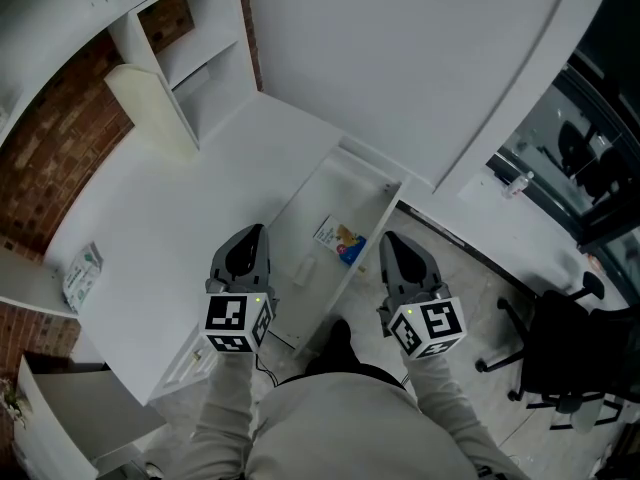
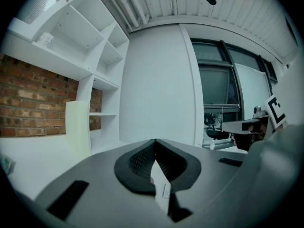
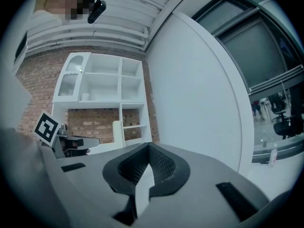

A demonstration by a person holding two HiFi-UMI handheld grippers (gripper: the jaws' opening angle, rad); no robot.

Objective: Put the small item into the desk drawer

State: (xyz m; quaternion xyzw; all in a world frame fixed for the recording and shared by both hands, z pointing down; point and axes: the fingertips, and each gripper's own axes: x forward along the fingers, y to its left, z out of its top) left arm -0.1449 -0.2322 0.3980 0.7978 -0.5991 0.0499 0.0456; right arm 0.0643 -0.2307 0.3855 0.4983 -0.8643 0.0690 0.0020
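In the drawer (image 1: 335, 193), the packet (image 1: 339, 241) lies seemingly crosswise; left tool (image 1: 258, 232), right tool (image 1: 391, 238) closed (tips meeting).

Bright, even, diffuse light leaves the white table (image 1: 170, 208) nearly shadowless and slightly washed out in the head view, while both gripper views bow straight lines inside dark round borders, foreground soft and dim, the window (image 2: 216, 87) dark.

White desk (image 1: 180, 223), small packet (image 1: 83, 274) atop
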